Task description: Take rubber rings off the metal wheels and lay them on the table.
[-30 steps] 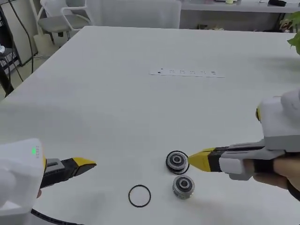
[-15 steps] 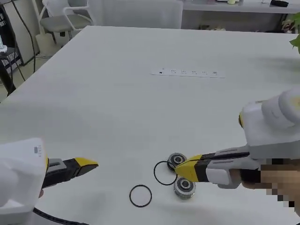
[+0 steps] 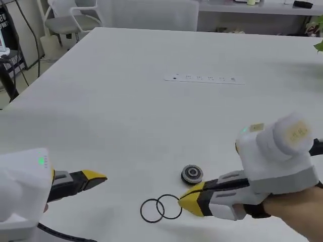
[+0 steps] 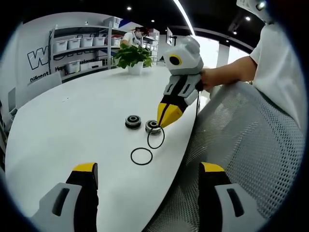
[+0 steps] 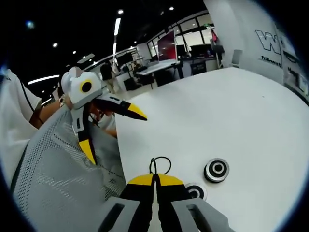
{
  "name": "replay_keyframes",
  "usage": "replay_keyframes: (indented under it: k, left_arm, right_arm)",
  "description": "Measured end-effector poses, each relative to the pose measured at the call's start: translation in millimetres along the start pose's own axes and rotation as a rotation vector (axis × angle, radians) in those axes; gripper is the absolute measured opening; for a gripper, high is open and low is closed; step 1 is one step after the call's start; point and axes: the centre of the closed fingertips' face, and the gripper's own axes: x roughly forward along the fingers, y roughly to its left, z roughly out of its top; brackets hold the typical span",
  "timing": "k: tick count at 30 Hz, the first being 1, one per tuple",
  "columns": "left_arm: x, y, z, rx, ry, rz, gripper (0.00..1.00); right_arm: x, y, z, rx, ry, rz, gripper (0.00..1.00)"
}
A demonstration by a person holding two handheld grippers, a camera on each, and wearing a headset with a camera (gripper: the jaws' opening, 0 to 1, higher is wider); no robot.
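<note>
Since 1.0 s ago, the right hand-held gripper (image 3: 187, 201) has drawn the second rubber ring (image 3: 169, 206) off its metal wheel (image 3: 192, 174) and brought it beside the first rubber ring (image 3: 151, 210), which lies on the table (image 3: 126, 111). Nearest the person, the left hand-held gripper (image 3: 98, 177) hangs with jaws wide, well apart from the work. The right jaws are pinched on the second ring, which overlaps the first in the head view. Lower until the ring lies flat, shift it clear of the first ring, then release without dragging. Beyond, the other wheel (image 4: 153, 126) sits just beside the yellow tips; avoid nudging it.
</note>
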Motion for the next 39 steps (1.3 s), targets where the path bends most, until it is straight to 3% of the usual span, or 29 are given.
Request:
replay_keyframes:
  k: [9, 26, 39]
  left_arm:
    - [0.5, -0.3, -2.9, 0.002, 0.014, -0.003, 0.83]
    - [1.1, -2.1, -4.0, -0.003, 0.020, -0.014, 0.83]
    - [1.5, -2.2, -5.6, -0.001, 0.028, -0.015, 0.83]
  right_arm:
    - [7.7, -10.0, -13.8, -0.064, 0.052, -0.050, 0.00]
    - [12.6, -19.2, -13.8, -0.148, 0.054, -0.101, 0.00]
    - [19.3, -14.5, -11.7, -0.195, 0.049, -0.085, 0.15]
